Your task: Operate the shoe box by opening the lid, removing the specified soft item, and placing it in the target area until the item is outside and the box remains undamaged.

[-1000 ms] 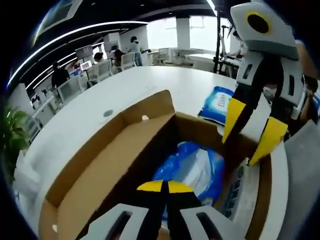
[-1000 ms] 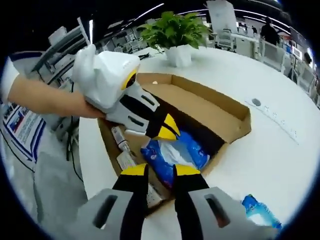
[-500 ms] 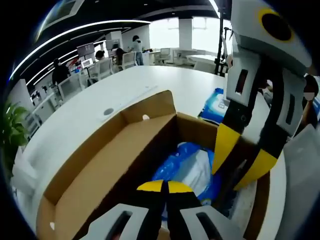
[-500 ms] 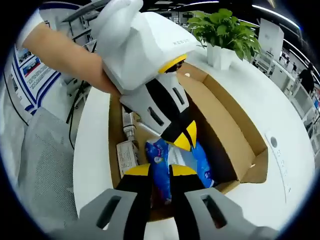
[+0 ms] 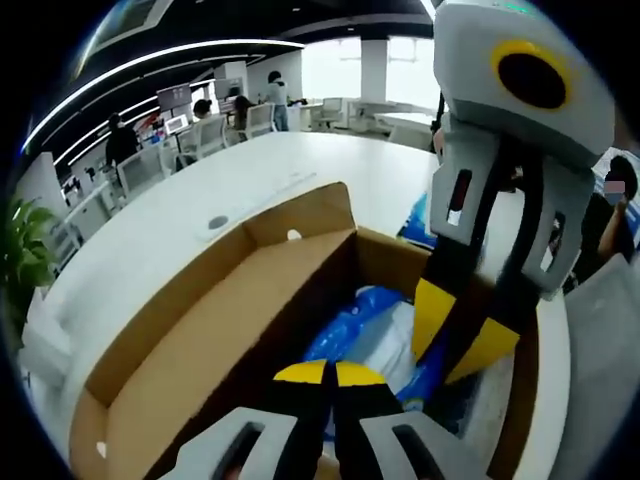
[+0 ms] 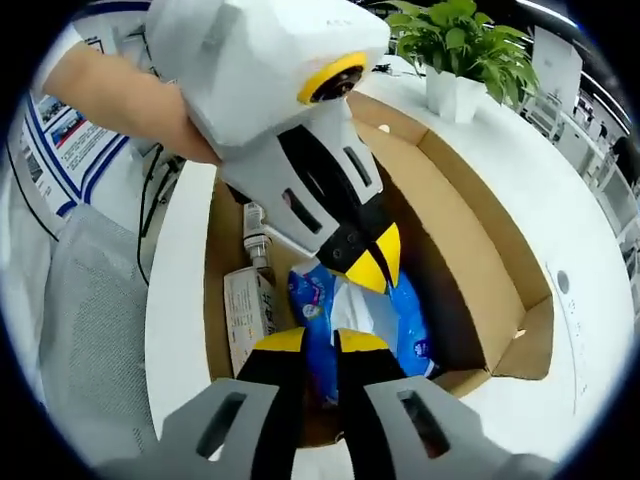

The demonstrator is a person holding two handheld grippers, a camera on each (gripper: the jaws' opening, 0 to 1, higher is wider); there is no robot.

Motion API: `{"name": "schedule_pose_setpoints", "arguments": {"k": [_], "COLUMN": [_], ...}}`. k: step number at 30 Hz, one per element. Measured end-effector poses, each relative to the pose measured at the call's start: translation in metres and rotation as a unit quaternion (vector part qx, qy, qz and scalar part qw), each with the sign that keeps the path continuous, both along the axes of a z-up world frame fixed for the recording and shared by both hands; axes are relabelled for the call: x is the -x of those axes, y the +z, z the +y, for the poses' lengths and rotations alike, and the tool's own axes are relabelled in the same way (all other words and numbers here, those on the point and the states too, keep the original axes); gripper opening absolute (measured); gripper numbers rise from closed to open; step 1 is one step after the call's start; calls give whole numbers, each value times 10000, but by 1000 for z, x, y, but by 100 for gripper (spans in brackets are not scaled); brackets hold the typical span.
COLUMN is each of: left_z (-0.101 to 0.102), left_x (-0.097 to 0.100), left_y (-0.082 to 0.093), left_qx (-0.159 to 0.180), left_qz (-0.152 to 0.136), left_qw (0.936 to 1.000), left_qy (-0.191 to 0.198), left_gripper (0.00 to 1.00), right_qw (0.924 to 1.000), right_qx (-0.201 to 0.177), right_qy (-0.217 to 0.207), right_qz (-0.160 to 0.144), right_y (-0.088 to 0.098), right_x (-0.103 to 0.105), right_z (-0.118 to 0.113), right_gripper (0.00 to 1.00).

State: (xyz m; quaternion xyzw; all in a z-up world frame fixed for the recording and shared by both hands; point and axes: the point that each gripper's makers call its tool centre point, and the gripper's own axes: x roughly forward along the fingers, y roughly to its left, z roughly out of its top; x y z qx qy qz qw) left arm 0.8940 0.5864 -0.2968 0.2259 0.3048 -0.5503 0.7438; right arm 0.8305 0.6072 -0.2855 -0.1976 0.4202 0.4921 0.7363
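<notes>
The brown shoe box (image 5: pixel 200 330) (image 6: pixel 470 200) stands open on the white table, its lid flap folded outward. A soft blue and white package (image 5: pixel 365 335) (image 6: pixel 405 320) lies inside. My left gripper (image 5: pixel 325 373) (image 6: pixel 375 262) is shut, its yellow tips resting at the package's top edge, with a hand holding it. My right gripper (image 6: pixel 320 342) (image 5: pixel 458 333) reaches down into the box over the package. Its jaws stand a small way apart, with the blue package showing in the gap between them.
A white carton (image 6: pixel 245 315) and a small bottle (image 6: pixel 255 230) lie along one box wall. A second blue package (image 5: pixel 418 215) lies on the table beyond the box. A potted plant (image 6: pixel 465 45) stands near the lid side. A grey mesh chair (image 6: pixel 90 320) sits beside the table.
My right gripper has come lower and closer into the box, toward the blue package. The left gripper has stayed shut at the package.
</notes>
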Motion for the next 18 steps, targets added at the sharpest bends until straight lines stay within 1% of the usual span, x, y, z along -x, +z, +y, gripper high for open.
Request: {"name": "schedule_pose_setpoints", "arguments": {"k": [3, 6, 9, 13, 15, 18], "left_z": [0, -1, -1, -1, -1, -1], "left_x": [-1, 0, 0, 1, 0, -1], "left_y": [0, 0, -1, 0, 0, 0], "left_qx": [7, 9, 16, 18, 18, 28], "left_qz": [5, 16, 33, 47, 56, 58], "left_qw": [10000, 10000, 10000, 10000, 10000, 10000], "left_qy": [-5, -3, -1, 4, 12, 36], "left_gripper": [0, 0, 0, 0, 0, 0], "right_qw": [9999, 9999, 9998, 9997, 9997, 9998], "right_qx": [106, 120, 144, 162, 134, 107], "right_qy": [70, 85, 104, 163, 176, 187], "right_qz": [26, 73, 80, 30, 64, -4], "right_y": [-5, -9, -8, -10, -10, -7], "right_x": [1, -2, -3, -5, -4, -5], "right_z": [-2, -5, -5, -6, -5, -5], "right_gripper": [9, 9, 6, 0, 0, 0]}}
